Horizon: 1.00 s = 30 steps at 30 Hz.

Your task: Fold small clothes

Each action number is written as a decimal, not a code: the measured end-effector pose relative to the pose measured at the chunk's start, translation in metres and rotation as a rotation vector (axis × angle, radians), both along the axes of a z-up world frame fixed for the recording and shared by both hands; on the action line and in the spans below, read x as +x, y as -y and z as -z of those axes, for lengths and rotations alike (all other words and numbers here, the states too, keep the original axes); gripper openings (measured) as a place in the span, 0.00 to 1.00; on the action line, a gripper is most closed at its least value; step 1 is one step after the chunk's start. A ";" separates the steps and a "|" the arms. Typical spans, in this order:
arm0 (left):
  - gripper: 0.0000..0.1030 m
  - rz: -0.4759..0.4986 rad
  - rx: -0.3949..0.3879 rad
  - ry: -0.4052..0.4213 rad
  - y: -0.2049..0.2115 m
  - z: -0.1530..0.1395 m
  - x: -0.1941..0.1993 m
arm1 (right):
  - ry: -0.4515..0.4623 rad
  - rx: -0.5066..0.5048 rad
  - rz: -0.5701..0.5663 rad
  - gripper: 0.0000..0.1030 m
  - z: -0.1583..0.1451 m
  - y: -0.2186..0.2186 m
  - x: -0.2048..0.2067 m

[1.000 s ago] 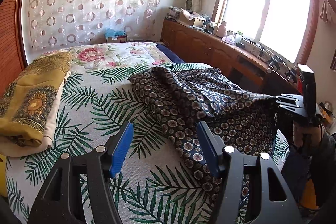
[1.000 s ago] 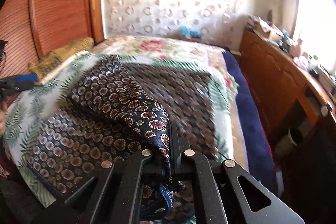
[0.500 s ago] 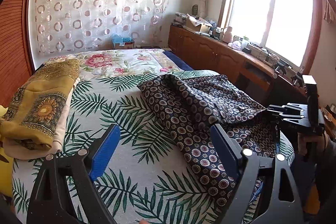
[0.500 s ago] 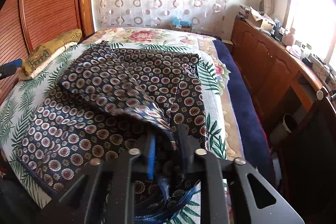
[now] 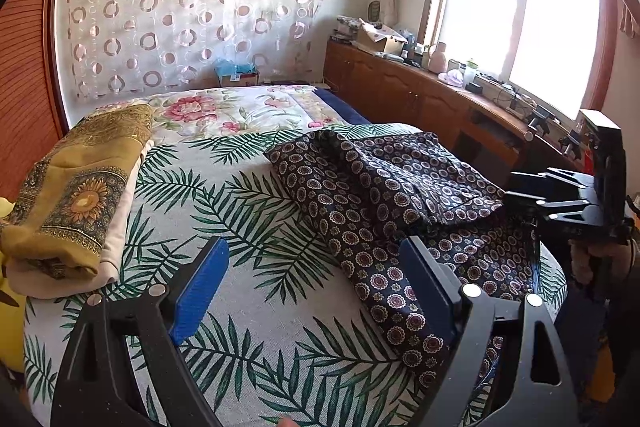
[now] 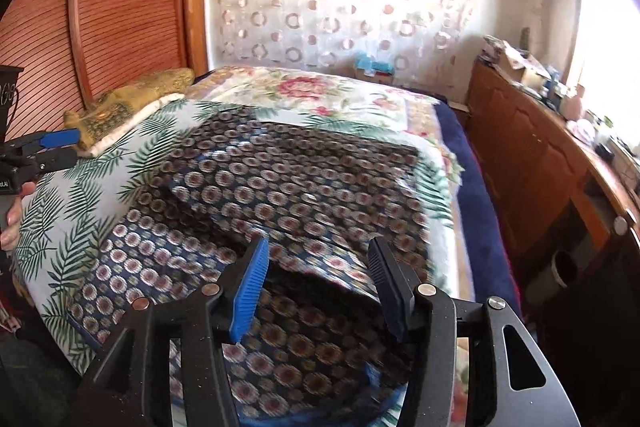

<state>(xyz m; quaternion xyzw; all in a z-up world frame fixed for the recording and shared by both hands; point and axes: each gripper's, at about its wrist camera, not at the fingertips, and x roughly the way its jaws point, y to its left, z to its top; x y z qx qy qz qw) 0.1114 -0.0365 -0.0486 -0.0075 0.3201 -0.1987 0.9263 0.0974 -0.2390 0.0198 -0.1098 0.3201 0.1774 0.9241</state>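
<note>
Since approx 1 s earlier the right hand-held gripper (image 6: 316,285) had let go of the dark patterned garment (image 5: 384,195): its blue pads, then pinched tight on a fold of the cloth, were apart and its jaws were opening, w/ fabric lying below and between them but not pressed by either pad. Same span, the left hand-held gripper (image 5: 316,287) had gone from part-spread to wide spread, w/ nothing between its pads (image 5: 200,291) except the leaf-print bedspread (image 5: 192,195) beneath. Garment had dropped from a lifted peak to lie folded over on itself, flatter, on the near right part of the bed, one edge hanging off the near side. Right-wrist view was motion-blurred, so the cloth's fold lines there were hard to read. Folded yellow-gold cloth (image 5: 76,195) sat on a pale one at the bed's left edge, well apart from the garment. Floral quilt (image 5: 224,111) covered the far end of the bed. Wooden cabinet (image 5: 420,95) w/ clutter ran along the right under the window (image 5: 520,11).
</note>
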 end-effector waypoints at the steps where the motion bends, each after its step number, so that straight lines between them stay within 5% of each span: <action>1: 0.85 0.000 0.001 -0.001 0.000 0.000 0.000 | -0.009 -0.001 -0.021 0.53 0.003 -0.008 0.004; 13: 0.85 0.001 -0.011 -0.012 -0.003 0.005 -0.001 | -0.163 -0.127 -0.232 0.53 0.043 -0.082 0.069; 21: 0.85 0.007 -0.019 -0.027 -0.002 0.010 -0.001 | -0.156 -0.189 -0.245 0.53 0.054 -0.094 0.093; 22: 0.85 0.009 -0.019 -0.028 -0.002 0.011 -0.001 | -0.152 -0.183 -0.245 0.50 0.054 -0.094 0.091; 24: 0.85 0.012 -0.019 -0.029 -0.001 0.011 -0.002 | -0.149 -0.154 -0.250 0.22 0.054 -0.090 0.092; 26: 0.85 0.014 -0.018 -0.030 0.000 0.011 -0.002 | -0.144 -0.111 -0.242 0.08 0.051 -0.078 0.090; 30: 0.85 0.017 -0.020 -0.033 0.001 0.012 -0.003 | -0.109 0.000 -0.186 0.05 0.033 -0.052 0.096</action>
